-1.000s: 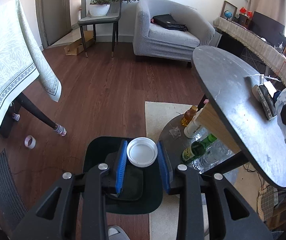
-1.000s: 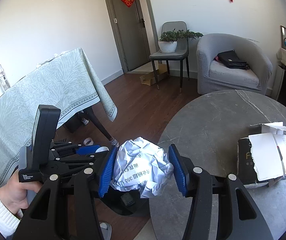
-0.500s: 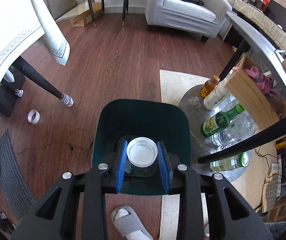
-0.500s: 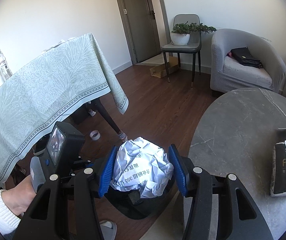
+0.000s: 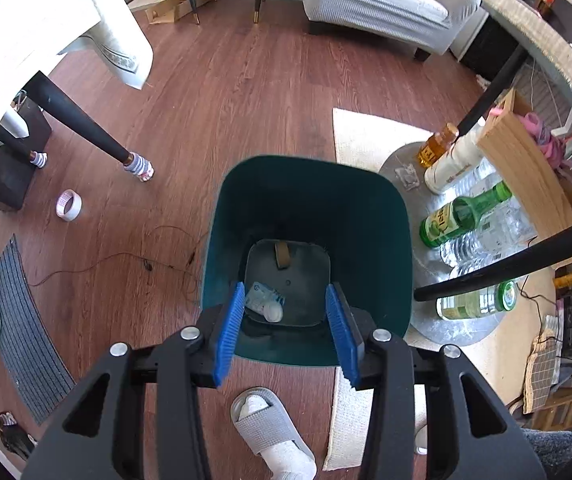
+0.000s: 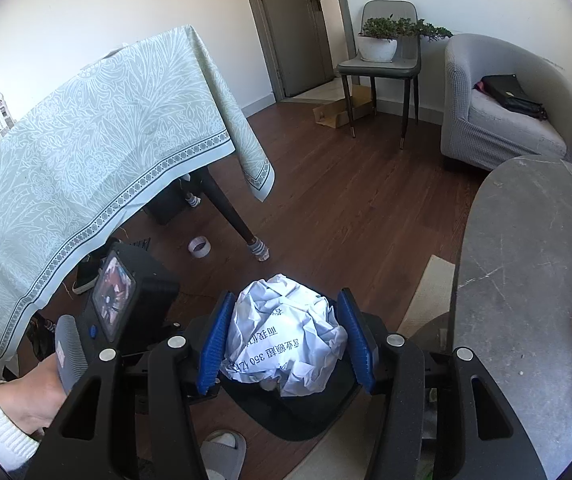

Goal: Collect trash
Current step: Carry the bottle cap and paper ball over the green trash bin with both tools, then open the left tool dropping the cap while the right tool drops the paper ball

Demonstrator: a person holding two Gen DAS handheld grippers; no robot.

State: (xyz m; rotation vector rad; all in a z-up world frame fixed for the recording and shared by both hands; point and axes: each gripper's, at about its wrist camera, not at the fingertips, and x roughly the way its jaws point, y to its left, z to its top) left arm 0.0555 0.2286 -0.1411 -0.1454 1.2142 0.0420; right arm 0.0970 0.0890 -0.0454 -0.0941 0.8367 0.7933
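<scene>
A dark green trash bin [image 5: 370, 216] stands on the wood floor. My left gripper [image 5: 288, 334] is open and empty right above the bin's near rim. A small white-capped bottle [image 5: 265, 302] lies on the bin's bottom beside a brown scrap [image 5: 282, 255]. My right gripper [image 6: 288, 338] is shut on a crumpled ball of white paper [image 6: 286, 340] with printed text, held over the bin [image 6: 306, 408]. The left gripper's body [image 6: 126, 304] and the hand holding it show at the left of the right wrist view.
A round grey table [image 6: 526, 280] is at the right. Under it lie several bottles [image 5: 462, 216] and a wooden box [image 5: 526, 168]. A cloth-covered table [image 6: 86, 152] and its leg [image 5: 86, 124] stand left. A tape roll [image 5: 69, 205], slipper [image 5: 270, 428], armchair [image 6: 506, 112] and chair [image 6: 382, 68] are around.
My left gripper opened and let the white-capped bottle drop into the bin. It moved down closer over the bin. My right gripper moved left off the round table, toward the bin, still holding the paper.
</scene>
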